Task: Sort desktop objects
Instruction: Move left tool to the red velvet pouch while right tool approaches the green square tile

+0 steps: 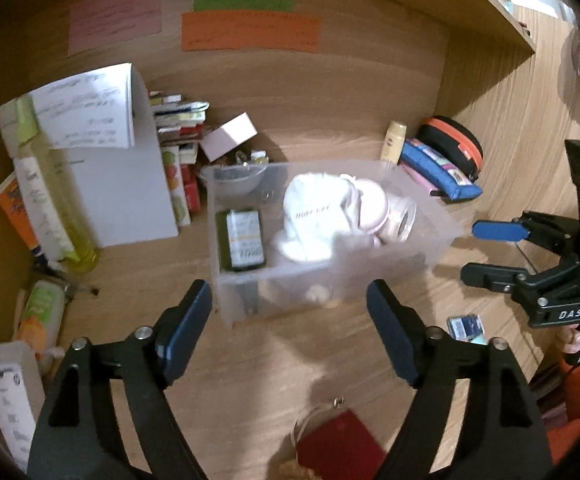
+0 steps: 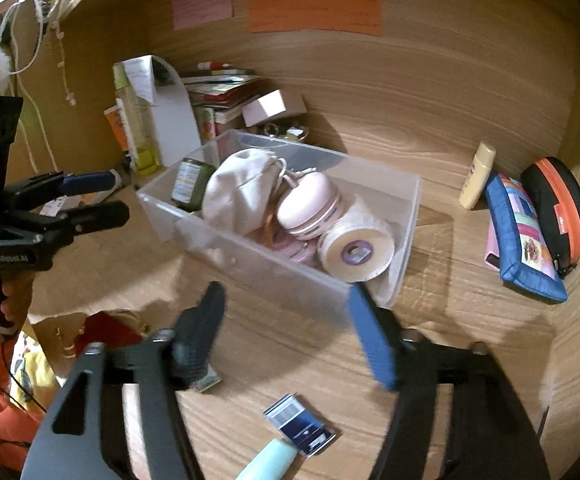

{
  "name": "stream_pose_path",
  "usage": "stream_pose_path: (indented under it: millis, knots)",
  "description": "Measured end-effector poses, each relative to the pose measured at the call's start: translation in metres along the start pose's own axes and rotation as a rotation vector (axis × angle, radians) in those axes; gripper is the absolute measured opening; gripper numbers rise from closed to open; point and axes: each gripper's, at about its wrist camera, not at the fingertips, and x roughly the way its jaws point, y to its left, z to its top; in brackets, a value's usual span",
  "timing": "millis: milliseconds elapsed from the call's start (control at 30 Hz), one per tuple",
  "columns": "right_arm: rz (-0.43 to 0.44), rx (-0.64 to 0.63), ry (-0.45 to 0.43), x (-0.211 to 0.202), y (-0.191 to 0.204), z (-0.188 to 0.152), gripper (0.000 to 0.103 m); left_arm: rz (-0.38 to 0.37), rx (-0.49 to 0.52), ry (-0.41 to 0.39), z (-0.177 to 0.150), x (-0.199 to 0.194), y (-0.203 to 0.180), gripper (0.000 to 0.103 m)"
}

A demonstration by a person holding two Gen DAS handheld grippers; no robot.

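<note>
left gripper [image 1: 290, 300] jaws apart, empty — right gripper [image 2: 287, 312] same | clear bin [image 1: 446, 220] ahead

Clear bin [image 1: 442, 236] mid-desk; inside it a cloth pouch [image 1: 314, 216], a jar [image 2: 189, 180] at its left, a tape roll [image 2: 356, 250] at its right. Books [image 1: 177, 152] far left. Pencil case [image 2: 524, 236] right. Small card [image 2: 300, 426] near.

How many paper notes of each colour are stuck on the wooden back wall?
Pink note: 1
Green note: 1
Orange note: 1
Total: 3
</note>
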Motion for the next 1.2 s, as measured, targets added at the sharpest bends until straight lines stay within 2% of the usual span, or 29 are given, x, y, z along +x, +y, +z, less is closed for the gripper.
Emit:
stream_pose_path:
  millis: [200,333,467,667,833,1000,1100,1167,1200]
  knots:
    - [0.0,-0.019,0.009,-0.003,0.011,-0.013,0.07,0.029,-0.005,0.036,-0.026,-0.009,0.0,0.091]
    - [0.005,-0.027,0.036,0.003,0.018,-0.024,0.07,0.004,-0.011,0.102,-0.047,-0.009,0.0,0.093]
    - [0.011,-0.052,0.064,0.011,0.025,-0.033,0.07,-0.01,0.023,0.169,-0.071,-0.005,-0.01,0.093]
    - [0.047,-0.089,0.111,0.026,0.039,-0.042,0.07,-0.071,0.025,0.225,-0.093,-0.004,-0.025,0.093]
    - [0.076,-0.137,0.143,0.041,0.053,-0.048,0.07,-0.071,0.029,0.274,-0.107,0.006,-0.036,0.094]
    - [0.059,-0.186,0.167,0.056,0.062,-0.05,0.069,-0.007,0.104,0.255,-0.113,0.008,-0.055,0.096]
    - [0.07,-0.184,0.18,0.063,0.061,-0.052,0.068,-0.012,0.106,0.232,-0.113,0.009,-0.056,0.096]
    - [0.07,-0.183,0.186,0.065,0.06,-0.053,0.061,-0.006,0.096,0.215,-0.114,0.009,-0.054,0.096]
    - [0.075,-0.184,0.193,0.066,0.06,-0.054,0.054,-0.001,0.09,0.205,-0.115,0.008,-0.052,0.096]
